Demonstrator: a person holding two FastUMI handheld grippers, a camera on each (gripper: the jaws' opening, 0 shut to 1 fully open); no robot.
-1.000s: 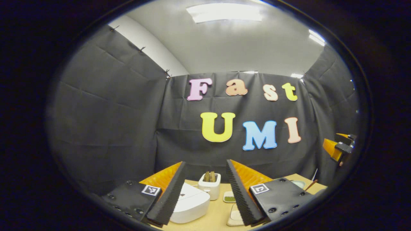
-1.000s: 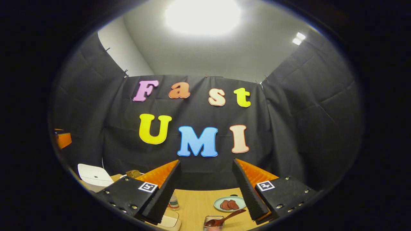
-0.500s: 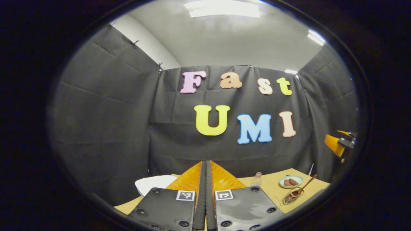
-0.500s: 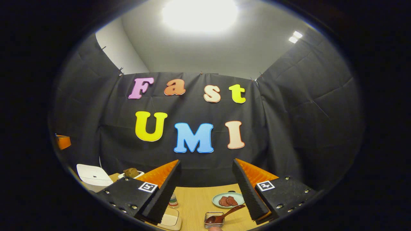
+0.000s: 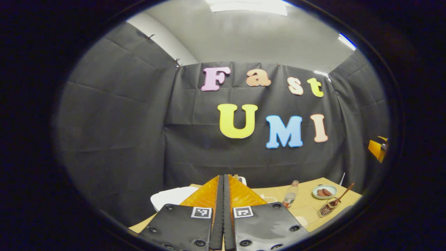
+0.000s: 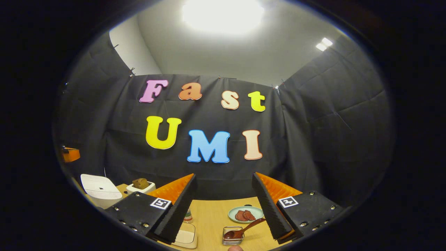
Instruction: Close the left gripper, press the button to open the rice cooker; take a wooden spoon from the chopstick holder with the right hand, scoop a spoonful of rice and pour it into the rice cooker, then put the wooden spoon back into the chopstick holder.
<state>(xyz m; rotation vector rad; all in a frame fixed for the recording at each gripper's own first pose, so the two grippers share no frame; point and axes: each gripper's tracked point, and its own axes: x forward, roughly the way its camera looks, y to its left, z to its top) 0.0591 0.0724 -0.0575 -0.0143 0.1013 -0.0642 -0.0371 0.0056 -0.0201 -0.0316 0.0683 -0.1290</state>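
Black cloth [image 5: 115,139] hangs in creased panels on three sides of the booth, pinned along its top edge. Above it runs a plain white wall [image 6: 134,55] and a pale ceiling [image 5: 258,38] — one long light panel [image 5: 249,6] glows overhead, with a smaller lamp [image 6: 323,44] off to the side. A light wooden table [image 6: 216,218] stands against the back cloth.

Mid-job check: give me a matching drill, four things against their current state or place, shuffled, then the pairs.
1. left gripper
2. right gripper
3. spoon
4. rice cooker

a. lid down
b. fingers together, nothing between
c. bowl end in the small wire holder
d. fingers apart above the table

Pairs: 1-b, 2-d, 3-c, 4-a
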